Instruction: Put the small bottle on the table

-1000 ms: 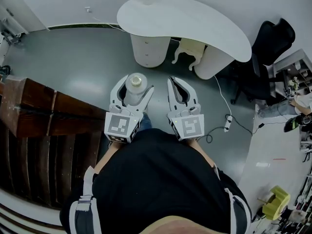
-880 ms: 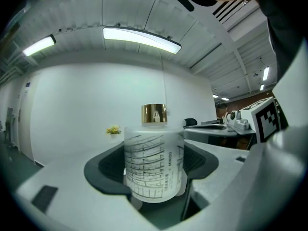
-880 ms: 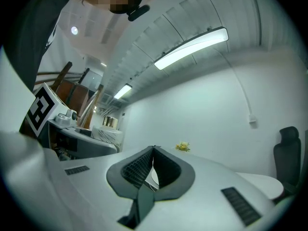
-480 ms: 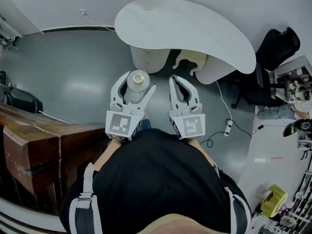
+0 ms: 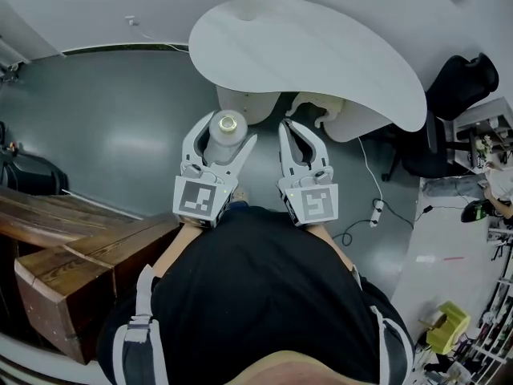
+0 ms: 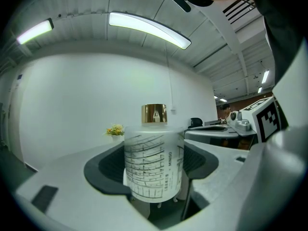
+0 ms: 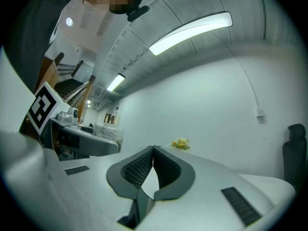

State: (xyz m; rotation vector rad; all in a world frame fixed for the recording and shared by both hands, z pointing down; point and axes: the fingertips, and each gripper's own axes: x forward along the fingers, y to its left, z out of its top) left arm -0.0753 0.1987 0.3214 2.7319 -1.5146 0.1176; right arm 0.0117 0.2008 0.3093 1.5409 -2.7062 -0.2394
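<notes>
So right now the left gripper (image 5: 223,135) has its jaws clamped on the small bottle (image 6: 154,165), a frosted one with a gold cap (image 6: 154,113), held upright. It's up in the air just short of the near edge of the white table (image 5: 321,54), not over it yet. The right gripper (image 7: 153,149) is next to it, also short of the table, jaws pinched together with nothing in them. A little vase (image 5: 247,6) of yellow flowers sits at the table's far edge, and a black office chair (image 5: 461,83) is off the table's right end.
</notes>
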